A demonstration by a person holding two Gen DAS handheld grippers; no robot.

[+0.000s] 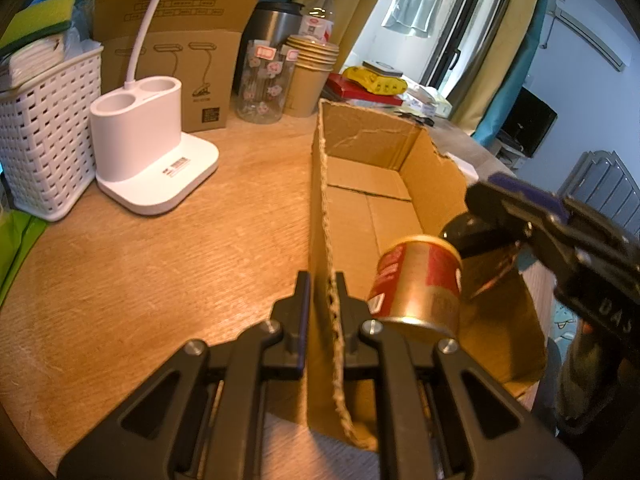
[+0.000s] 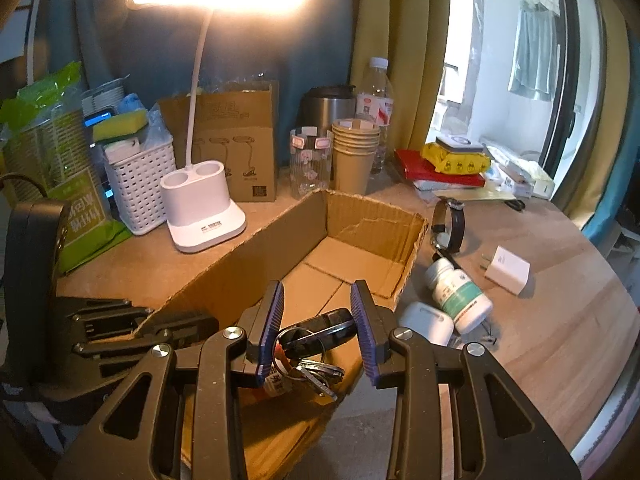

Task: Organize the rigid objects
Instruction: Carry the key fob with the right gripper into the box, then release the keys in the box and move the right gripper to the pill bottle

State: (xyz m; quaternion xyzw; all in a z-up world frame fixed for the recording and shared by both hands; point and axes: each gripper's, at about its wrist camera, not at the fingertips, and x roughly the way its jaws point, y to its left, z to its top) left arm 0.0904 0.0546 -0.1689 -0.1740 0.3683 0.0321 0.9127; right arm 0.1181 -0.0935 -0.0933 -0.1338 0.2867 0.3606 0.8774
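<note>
The left gripper (image 1: 323, 312) is pinching the near wall of the open cardboard box (image 1: 384, 184), its fingers pressed onto the torn, corrugated edge. The right gripper (image 2: 318, 332) is gripping a bunch of keys (image 2: 316, 368) over the box: a glossy black fob, silver rings and several metal keys dangling between its ridged purple pads. Inside the box a red-and-gold tin can (image 1: 418, 280) is leaning tilted. Just beside the box on the wooden surface (image 2: 552, 320), a white medicine bottle (image 2: 458, 294) is lying on its side.
</note>
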